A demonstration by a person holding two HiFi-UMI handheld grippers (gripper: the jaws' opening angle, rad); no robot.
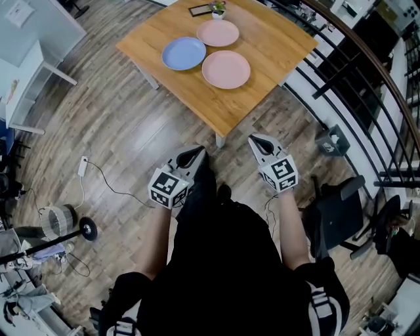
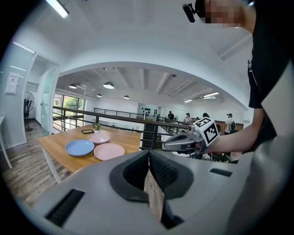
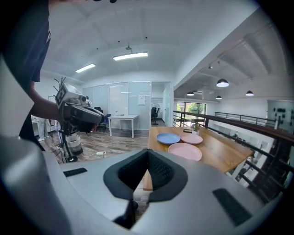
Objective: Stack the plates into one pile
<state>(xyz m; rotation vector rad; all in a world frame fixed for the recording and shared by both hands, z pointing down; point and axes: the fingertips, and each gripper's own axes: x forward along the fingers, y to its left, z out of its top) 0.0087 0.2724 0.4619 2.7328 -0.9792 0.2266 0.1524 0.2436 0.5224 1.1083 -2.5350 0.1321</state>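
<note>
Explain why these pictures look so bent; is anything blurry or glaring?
Head view: wide lens bows the railing; plates sharp, evenly lit. Left gripper view: black round border, ceiling arched. Right gripper view: ceiling lamps glow bright, no harsh glare; table crisp.

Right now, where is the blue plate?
In the head view, the blue plate lies on the wooden table, left of the far pink plate and the near pink plate.

The wooden tabletop (image 1: 279, 42) carries a blue plate (image 1: 184, 53), a near pink plate (image 1: 226, 69) and a far pink plate (image 1: 218, 33), lying close together and unstacked. A potted plant (image 1: 218, 8) and a dark flat rectangle (image 1: 200, 10) sit at its far edge.
</note>
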